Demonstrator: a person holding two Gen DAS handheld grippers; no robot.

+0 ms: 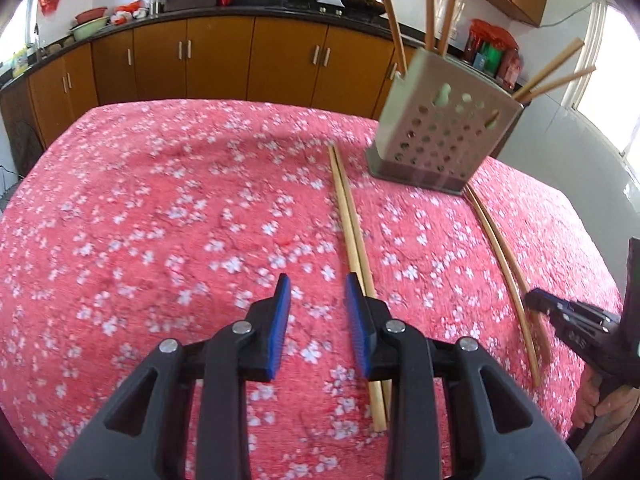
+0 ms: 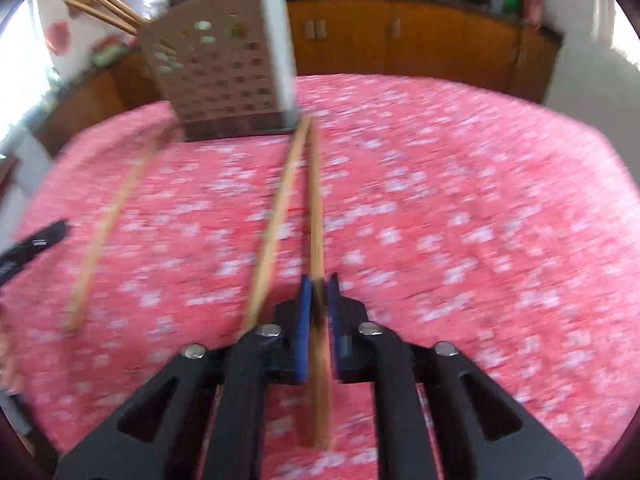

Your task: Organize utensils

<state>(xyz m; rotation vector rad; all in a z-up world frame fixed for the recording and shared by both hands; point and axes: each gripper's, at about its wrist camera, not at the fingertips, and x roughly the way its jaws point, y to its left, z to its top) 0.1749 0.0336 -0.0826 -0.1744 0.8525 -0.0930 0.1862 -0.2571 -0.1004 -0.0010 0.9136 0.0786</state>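
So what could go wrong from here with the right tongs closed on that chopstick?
The right tongs grip one chopstick near its end, so it may pivot or slip on lifting. Its neighbour lies alongside and could be dragged. The perforated holder already has chopsticks fanned out, which may block insertion or tip it. The left tongs are open over another pair.

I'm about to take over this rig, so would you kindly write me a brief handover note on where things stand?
Left claw: open, holding nothing, low over the pink floral tablecloth, beside a pair of bamboo chopsticks.
Right claw: shut on one bamboo chopstick; its mate lies loose beside it.
Perforated grey metal utensil holder stands at the far end of the cloth.
Done: several chopsticks already stand in the holder.
Left: put the gripped chopstick, its mate and the left pair into the holder.
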